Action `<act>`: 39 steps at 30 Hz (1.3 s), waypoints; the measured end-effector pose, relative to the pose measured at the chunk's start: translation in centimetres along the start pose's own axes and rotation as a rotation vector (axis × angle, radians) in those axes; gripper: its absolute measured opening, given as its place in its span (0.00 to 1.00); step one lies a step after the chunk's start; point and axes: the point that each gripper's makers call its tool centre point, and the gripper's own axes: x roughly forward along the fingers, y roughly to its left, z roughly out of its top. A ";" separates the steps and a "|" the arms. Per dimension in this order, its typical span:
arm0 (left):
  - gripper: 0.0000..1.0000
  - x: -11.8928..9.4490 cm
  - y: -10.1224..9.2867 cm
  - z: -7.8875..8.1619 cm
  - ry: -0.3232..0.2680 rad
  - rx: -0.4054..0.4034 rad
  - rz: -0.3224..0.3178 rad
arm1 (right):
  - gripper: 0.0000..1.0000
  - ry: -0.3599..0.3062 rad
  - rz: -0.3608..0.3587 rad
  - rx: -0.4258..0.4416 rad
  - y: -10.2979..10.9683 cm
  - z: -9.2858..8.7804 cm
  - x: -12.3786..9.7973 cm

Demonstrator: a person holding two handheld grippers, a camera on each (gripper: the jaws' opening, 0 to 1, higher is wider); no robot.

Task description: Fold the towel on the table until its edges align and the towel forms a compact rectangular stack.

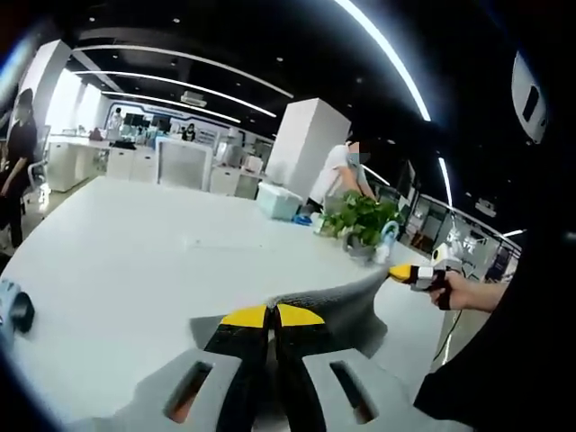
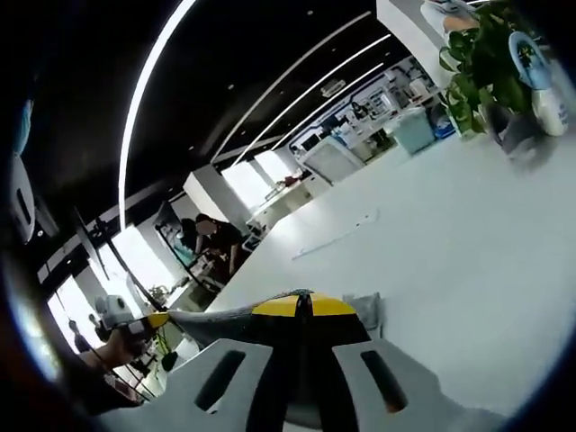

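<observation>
Grey towel taut btwn 2 grippers

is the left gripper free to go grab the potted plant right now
Probably not: the left gripper is shut on the towel, as is the right gripper, and the potted plant sits far across the table.
</observation>
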 end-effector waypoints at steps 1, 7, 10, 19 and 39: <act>0.02 0.1 0.1 -0.1 0.003 -0.002 0.000 | 0.00 0.002 -0.001 0.000 -0.1 0.0 0.0; 0.02 0.4 0.3 -0.3 0.010 0.000 0.003 | 0.00 0.010 -0.015 0.014 -0.7 -0.3 0.5; 0.02 0.6 0.5 -0.4 0.014 -0.003 0.006 | 0.00 0.016 -0.018 0.017 -0.9 -0.5 0.9; 0.02 1.3 1.1 -0.9 0.025 -0.021 0.017 | 0.00 0.037 -0.028 0.028 -1.3 -0.6 1.5; 0.02 3.5 3.2 -1.5 0.064 -0.033 0.017 | 0.00 0.066 -0.053 0.027 -2.6 -0.5 3.7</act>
